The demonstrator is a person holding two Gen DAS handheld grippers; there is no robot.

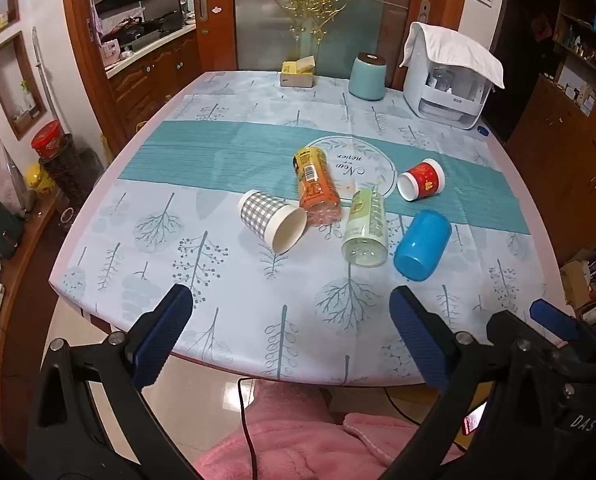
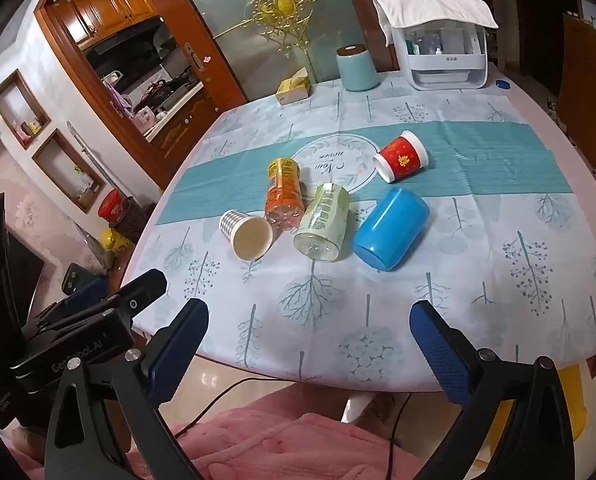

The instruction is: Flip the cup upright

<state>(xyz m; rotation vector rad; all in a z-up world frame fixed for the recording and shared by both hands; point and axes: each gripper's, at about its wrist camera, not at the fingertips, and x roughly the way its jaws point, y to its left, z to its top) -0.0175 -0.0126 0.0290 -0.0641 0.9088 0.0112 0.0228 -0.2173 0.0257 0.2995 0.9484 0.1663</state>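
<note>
Both tongs wide and empty: left tongs (image 1: 290, 328), right tongs (image 2: 310, 340). Five cups lie tipped on worktop (image 2: 498, 280). Blue cup (image 2: 392, 234) at 1 o'clock: grip mid-body, rotate base down

Right gripper (image 2: 308, 342) at bottom of frame, jaws wide apart, nothing between them, over near edge of bench (image 2: 478, 280). Left gripper (image 2: 98, 300) pokes in at lower left; can't tell its jaw state. Mid-frame, five things lie on their sides: checked paper cup (image 2: 245, 235) w/ mouth toward camera, orange bottle (image 2: 283, 194) touching it, pale green bottle (image 2: 322, 222) just beside, blue cup (image 2: 390, 234) right of that, red cup (image 2: 401, 157) apart, further up. Top of frame: teal canister (image 2: 356, 68), tissue box (image 2: 294, 89), white box w/ cloth over it (image 2: 446, 54).
</note>
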